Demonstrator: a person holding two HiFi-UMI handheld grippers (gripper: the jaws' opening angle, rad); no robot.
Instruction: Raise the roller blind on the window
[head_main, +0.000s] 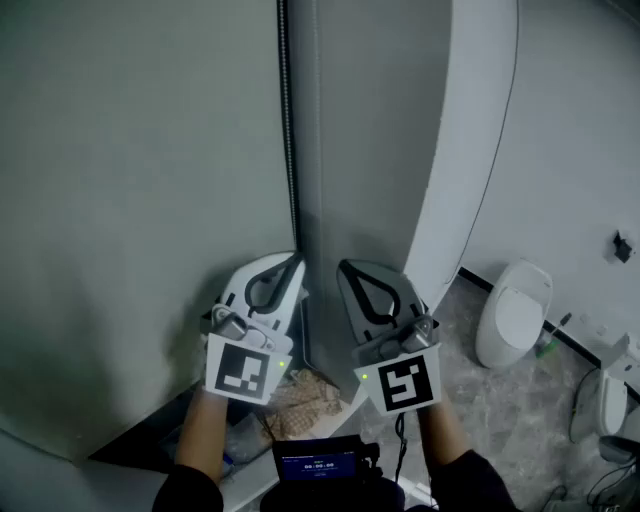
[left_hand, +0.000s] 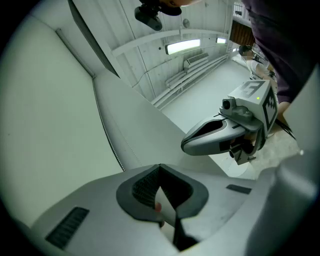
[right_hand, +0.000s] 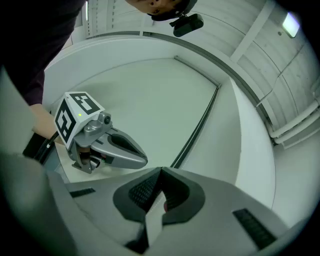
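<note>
Plainly, left gripper (head_main: 297, 260) and right gripper (head_main: 343, 266) show closed fingers beside one bead chain (head_main: 290, 150), two white toilets (head_main: 515, 310) well apart.

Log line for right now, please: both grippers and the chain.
left gripper: shut, empty | right gripper: shut, empty | chain: hangs by left gripper's tip, not gripped

Two grippers raised side by side, jaws closed

The left gripper (head_main: 288, 270) and the right gripper (head_main: 352, 276) point forward, tips near each other but not touching. Each pair of jaws is pressed together with nothing between. The left forearm (head_main: 203, 440) and the right forearm (head_main: 441, 432) reach out from dark sleeves.
</note>
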